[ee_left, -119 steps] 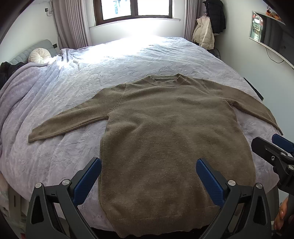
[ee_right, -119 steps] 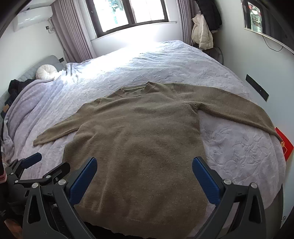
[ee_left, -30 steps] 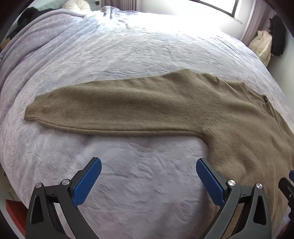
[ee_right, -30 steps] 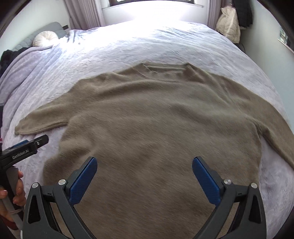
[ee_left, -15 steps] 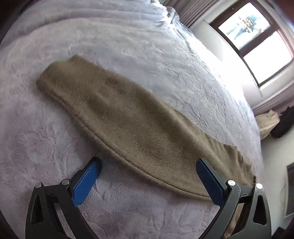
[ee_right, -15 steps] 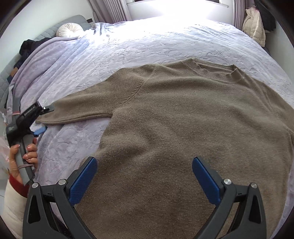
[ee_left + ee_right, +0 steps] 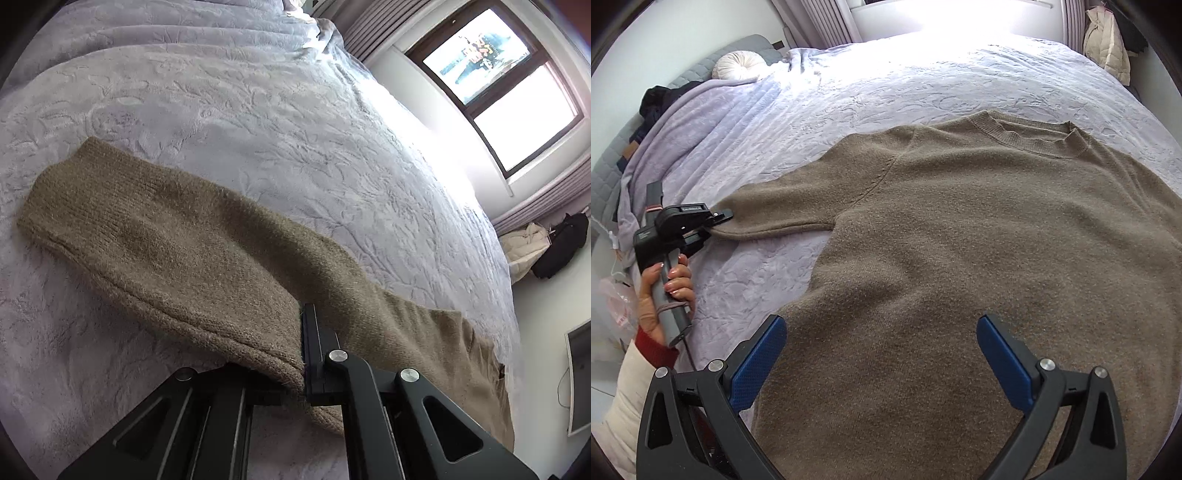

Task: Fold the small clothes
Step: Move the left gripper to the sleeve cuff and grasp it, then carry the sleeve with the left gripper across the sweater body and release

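The left claw [image 7: 303, 350] pinches the brown sweater's sleeve [image 7: 177, 240] at six o'clock; the right claw [image 7: 882, 354] gapes wide, empty. Best folded smoothly across the sweater body [image 7: 960, 258].

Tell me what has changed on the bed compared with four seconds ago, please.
The left gripper went out along the sweater's sleeve and shut on its lower edge, a way in from the cuff. The right gripper came closer over the sweater, jaws open. The sweater lies flat on the bed as before.
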Action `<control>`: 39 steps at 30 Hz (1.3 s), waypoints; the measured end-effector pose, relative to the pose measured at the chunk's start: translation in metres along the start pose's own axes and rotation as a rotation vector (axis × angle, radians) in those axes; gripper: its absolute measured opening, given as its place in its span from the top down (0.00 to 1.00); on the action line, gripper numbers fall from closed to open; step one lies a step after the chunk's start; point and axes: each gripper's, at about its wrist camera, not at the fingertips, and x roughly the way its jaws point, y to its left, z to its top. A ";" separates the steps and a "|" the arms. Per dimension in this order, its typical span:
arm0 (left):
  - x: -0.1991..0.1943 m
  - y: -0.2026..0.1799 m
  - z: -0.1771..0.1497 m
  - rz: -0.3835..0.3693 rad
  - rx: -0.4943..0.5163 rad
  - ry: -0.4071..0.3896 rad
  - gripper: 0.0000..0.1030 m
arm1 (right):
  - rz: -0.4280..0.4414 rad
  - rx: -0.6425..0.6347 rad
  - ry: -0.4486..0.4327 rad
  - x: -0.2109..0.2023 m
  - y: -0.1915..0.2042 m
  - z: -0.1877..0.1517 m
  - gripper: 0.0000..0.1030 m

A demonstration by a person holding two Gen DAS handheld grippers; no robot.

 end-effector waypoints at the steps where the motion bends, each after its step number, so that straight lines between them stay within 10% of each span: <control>1: -0.007 -0.006 -0.001 -0.018 0.009 -0.016 0.94 | 0.007 0.005 -0.005 -0.002 -0.003 -0.001 0.01; 9: -0.048 -0.120 -0.012 -0.165 0.241 -0.100 0.94 | 0.046 0.074 -0.060 -0.022 -0.038 -0.010 0.02; 19: -0.011 -0.308 -0.119 -0.298 0.584 0.060 0.94 | 0.004 0.230 -0.155 -0.069 -0.122 -0.031 0.02; 27: 0.062 -0.351 -0.232 -0.089 0.866 0.192 0.94 | -0.036 0.362 -0.164 -0.089 -0.184 -0.057 0.02; 33: 0.043 -0.332 -0.235 -0.084 0.882 0.230 0.92 | -0.069 0.310 -0.160 -0.091 -0.188 -0.051 0.02; 36: 0.006 -0.309 -0.209 -0.121 0.825 0.139 0.16 | -0.103 0.224 -0.176 -0.093 -0.174 -0.034 0.02; 39: -0.032 -0.277 -0.186 -0.124 0.797 -0.001 0.07 | -0.144 0.071 -0.185 -0.089 -0.145 -0.011 0.02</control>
